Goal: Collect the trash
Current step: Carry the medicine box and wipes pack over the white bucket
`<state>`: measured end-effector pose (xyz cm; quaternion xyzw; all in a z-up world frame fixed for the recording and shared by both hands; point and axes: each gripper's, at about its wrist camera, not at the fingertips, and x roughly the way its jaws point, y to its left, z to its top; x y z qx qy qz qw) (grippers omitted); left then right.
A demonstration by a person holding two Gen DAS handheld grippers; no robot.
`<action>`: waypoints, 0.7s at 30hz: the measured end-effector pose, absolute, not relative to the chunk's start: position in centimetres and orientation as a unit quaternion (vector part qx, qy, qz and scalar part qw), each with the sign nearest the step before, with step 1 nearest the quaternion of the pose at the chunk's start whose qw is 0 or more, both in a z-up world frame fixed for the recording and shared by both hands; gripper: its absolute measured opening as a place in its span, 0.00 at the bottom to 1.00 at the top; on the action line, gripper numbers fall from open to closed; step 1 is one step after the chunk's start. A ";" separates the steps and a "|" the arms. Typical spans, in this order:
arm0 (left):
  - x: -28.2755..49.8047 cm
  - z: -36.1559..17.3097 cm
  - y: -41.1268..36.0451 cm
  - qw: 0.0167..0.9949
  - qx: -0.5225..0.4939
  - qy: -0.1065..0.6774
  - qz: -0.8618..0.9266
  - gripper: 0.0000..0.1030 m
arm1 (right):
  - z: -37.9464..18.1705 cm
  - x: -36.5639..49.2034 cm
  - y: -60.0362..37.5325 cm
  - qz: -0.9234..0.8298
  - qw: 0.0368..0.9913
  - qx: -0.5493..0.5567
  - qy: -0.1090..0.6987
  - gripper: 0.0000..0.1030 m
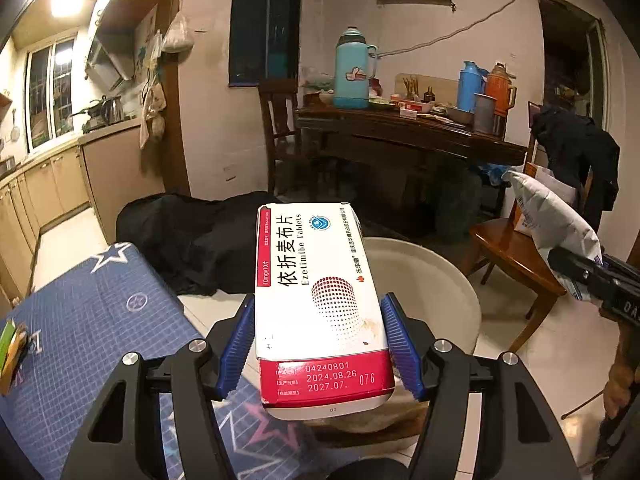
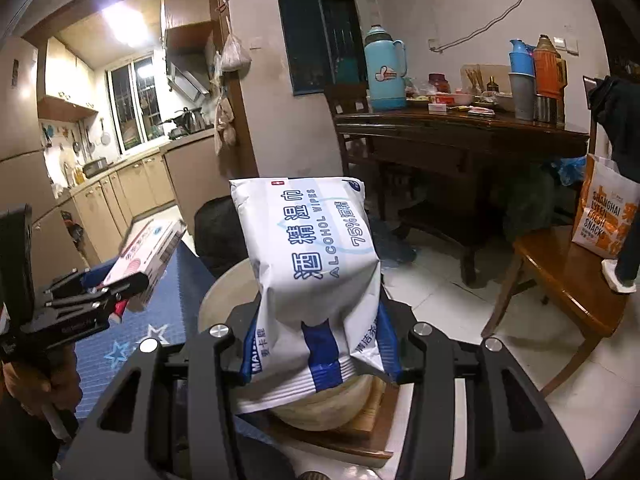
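My left gripper is shut on a white and red tablet box, its blue pads pressed to both long sides. The box hangs above a large cream basin. In the right wrist view my right gripper is shut on a white and blue alcohol wipes pack, squeezed at its lower end, over the same cream basin. The left gripper with the tablet box shows at the left there. At the left wrist view's right edge, the right gripper carries the wipes pack.
A blue star-patterned cloth covers a table at the left. A black bag lies behind the basin. A wooden chair with an orange snack bag stands right. A dark table with flasks stands behind, white tiled floor between.
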<state>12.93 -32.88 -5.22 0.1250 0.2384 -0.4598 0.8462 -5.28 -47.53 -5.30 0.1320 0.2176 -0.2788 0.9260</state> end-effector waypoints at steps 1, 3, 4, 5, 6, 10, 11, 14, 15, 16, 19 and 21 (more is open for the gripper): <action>12.9 -5.2 -33.4 0.847 0.127 0.236 -0.460 0.62 | -5.3 -5.5 -47.6 -0.283 0.925 0.127 0.220 0.43; 13.0 -5.3 -34.1 0.849 0.130 0.233 -0.456 0.62 | -5.4 -5.2 -47.9 -0.288 0.923 0.120 0.224 0.43; 12.9 -5.3 -34.6 0.851 0.133 0.230 -0.453 0.62 | -5.5 -5.2 -47.8 -0.289 0.923 0.119 0.225 0.43; 13.0 -5.3 -34.9 0.851 0.135 0.228 -0.453 0.62 | -5.5 -4.9 -47.9 -0.291 0.922 0.117 0.226 0.43; 13.0 -5.2 -35.5 0.852 0.135 0.227 -0.452 0.62 | -5.6 -5.0 -47.8 -0.292 0.922 0.114 0.227 0.43; 12.9 -5.3 -36.5 0.855 0.147 0.215 -0.448 0.62 | -5.7 -4.8 -47.8 -0.297 0.920 0.105 0.232 0.43; 12.8 -5.3 -36.7 0.855 0.150 0.213 -0.449 0.62 | -5.6 -4.7 -47.9 -0.297 0.920 0.103 0.233 0.43; 12.6 -5.4 -37.1 0.855 0.155 0.207 -0.449 0.62 | -5.8 -4.6 -47.4 -0.309 0.916 0.092 0.237 0.43; 12.6 -5.4 -37.3 0.855 0.157 0.206 -0.449 0.62 | -5.9 -4.6 -47.5 -0.310 0.916 0.093 0.237 0.43; 12.5 -5.5 -37.4 0.854 0.157 0.206 -0.450 0.62 | -5.9 -4.7 -47.5 -0.310 0.916 0.095 0.238 0.43; 12.5 -5.7 -37.6 0.854 0.161 0.205 -0.450 0.62 | -5.8 -4.6 -47.6 -0.310 0.915 0.095 0.238 0.43; 12.6 -5.8 -37.5 0.854 0.161 0.206 -0.450 0.62 | -5.7 -4.5 -47.4 -0.309 0.916 0.093 0.238 0.43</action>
